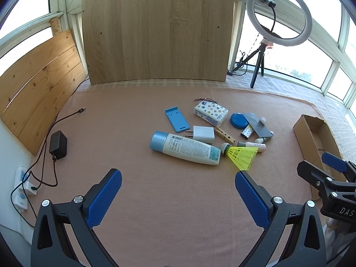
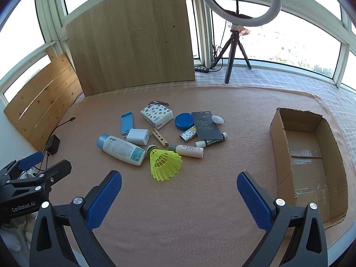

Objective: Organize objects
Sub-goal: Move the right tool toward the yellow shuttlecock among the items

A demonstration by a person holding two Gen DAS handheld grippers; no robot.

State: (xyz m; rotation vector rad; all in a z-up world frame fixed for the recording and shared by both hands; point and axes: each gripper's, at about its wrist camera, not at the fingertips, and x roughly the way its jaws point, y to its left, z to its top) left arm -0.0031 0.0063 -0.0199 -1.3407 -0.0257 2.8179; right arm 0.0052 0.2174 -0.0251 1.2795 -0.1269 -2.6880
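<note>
while both tools gape wide, yellow shuttlecock just ahead of right tool, left tool

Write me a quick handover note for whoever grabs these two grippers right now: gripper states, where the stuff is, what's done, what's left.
Left gripper: open, holding nothing, above the pink cloth.
Right gripper: open, holding nothing, between the pile and the cardboard box.
Things: all loose in one pile mid-cloth, including the lotion bottle, yellow shuttlecock, white charger, clothespin, tissue pack, blue phone stand, blue lid, dark card and small tubes.
Done: nothing; the box looks empty.
Left: probably move every item into the box; the shuttlecock lies nearest.
</note>
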